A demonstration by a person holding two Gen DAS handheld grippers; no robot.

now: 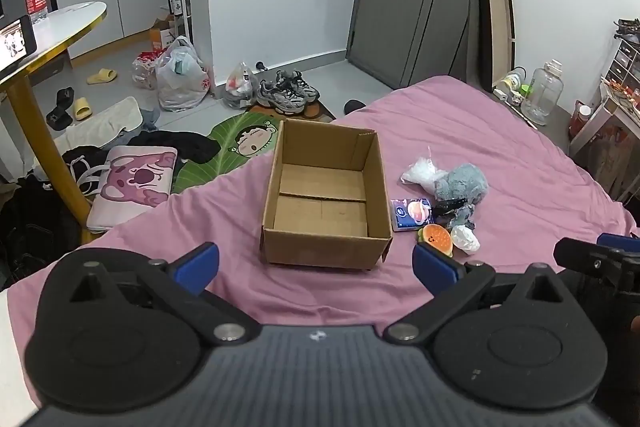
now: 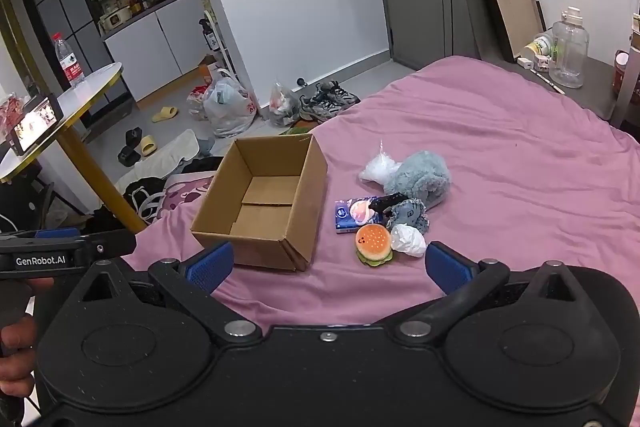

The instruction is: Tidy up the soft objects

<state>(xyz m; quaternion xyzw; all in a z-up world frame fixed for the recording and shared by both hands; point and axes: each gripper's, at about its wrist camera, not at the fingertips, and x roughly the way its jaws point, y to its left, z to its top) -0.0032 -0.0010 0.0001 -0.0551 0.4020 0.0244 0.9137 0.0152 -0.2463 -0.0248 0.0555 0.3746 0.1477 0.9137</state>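
Both the left gripper (image 1: 316, 261) and right gripper (image 2: 326, 263) are held fully open and empty above the bed (image 1: 500, 131), near the cardboard box (image 1: 326, 241)

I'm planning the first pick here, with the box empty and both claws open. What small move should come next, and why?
Probably ease the right claw forward and down over the burger toy: it lies nearest, just ahead of the open blue fingers, beside the empty cardboard box.

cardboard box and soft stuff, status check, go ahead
Left gripper and right gripper open, empty. Cardboard box empty; burger toy, grey plush beside it on the bed. Nothing blocking.
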